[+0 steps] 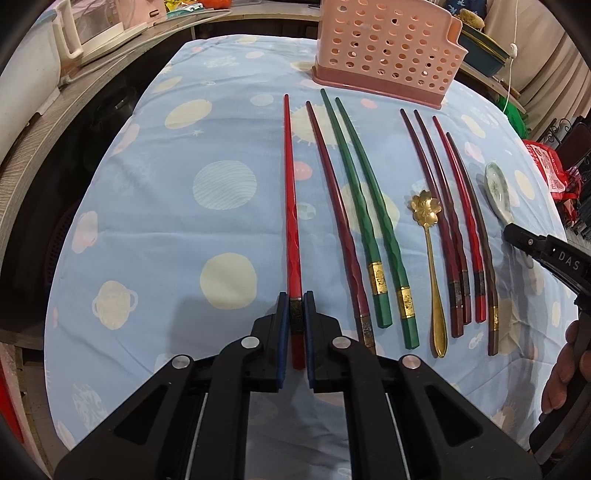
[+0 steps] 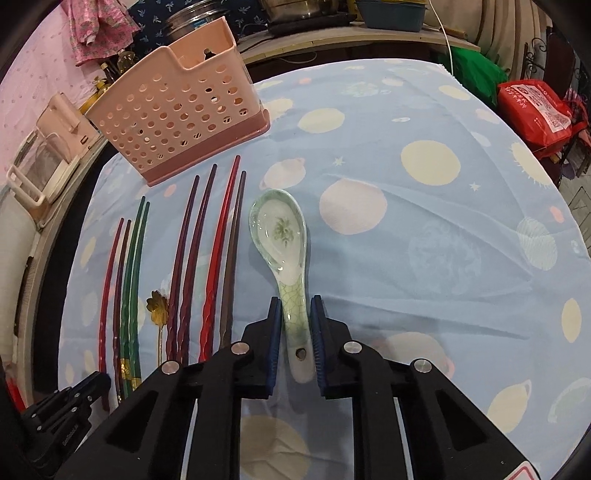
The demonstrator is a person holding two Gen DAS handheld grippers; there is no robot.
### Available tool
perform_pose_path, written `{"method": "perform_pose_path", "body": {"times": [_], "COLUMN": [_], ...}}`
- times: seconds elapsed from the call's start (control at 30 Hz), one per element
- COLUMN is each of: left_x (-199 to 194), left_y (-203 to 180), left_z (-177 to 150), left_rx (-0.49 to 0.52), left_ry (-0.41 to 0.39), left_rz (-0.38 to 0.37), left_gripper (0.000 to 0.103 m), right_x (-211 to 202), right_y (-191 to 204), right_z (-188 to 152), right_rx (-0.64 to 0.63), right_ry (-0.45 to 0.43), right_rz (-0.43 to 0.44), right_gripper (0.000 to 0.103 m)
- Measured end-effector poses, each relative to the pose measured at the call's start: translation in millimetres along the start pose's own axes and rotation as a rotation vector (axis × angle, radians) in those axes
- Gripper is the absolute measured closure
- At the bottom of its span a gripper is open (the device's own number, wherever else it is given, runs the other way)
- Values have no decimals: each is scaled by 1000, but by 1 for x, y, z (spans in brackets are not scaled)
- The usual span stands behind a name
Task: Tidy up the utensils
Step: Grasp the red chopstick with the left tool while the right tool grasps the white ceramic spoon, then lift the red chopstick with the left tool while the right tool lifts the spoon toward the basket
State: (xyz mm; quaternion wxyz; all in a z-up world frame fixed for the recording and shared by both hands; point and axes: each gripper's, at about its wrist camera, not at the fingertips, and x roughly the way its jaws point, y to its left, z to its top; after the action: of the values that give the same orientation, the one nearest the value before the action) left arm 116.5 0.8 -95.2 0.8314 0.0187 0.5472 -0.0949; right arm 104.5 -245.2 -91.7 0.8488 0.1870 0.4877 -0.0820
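A pink perforated utensil holder (image 1: 388, 51) stands at the table's far side; it also shows in the right wrist view (image 2: 177, 110). Several chopsticks lie in a row on the blue cloth: a red one (image 1: 290, 184), a dark red one (image 1: 332, 199), two green ones (image 1: 364, 206) and several dark ones (image 1: 450, 221). A gold flower spoon (image 1: 430, 251) lies among them. My left gripper (image 1: 296, 314) is shut on the red chopstick's thick end. My right gripper (image 2: 295, 321) is shut on the handle of a pale green ceramic spoon (image 2: 282, 236), which lies on the cloth.
The round table has a blue planet-print cloth (image 2: 424, 240). A white appliance (image 1: 92, 26) sits on a shelf at left. A red bag (image 2: 535, 110) lies off the table's right edge. A teal basin (image 2: 391, 14) stands behind.
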Motion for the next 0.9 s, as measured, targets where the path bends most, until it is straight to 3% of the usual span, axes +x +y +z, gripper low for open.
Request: {"method": "perform_pose_path", "body": {"times": [0.5,0.9], "left_x": [-6,-52], "left_y": [5,1], "left_z": [-1,-8], "left_rx": [-27,-8], "left_ry": [-1,-98], "left_rz": [-28,-49], "left_gripper": [96,96], "right_x": [-18,-67], "right_y": [5,6], "right_z": [-12,-25], "right_rx": [-21,-35], "right_ry": [-41,-113], "right_rz": [12,26], "right_gripper": [93,97]}}
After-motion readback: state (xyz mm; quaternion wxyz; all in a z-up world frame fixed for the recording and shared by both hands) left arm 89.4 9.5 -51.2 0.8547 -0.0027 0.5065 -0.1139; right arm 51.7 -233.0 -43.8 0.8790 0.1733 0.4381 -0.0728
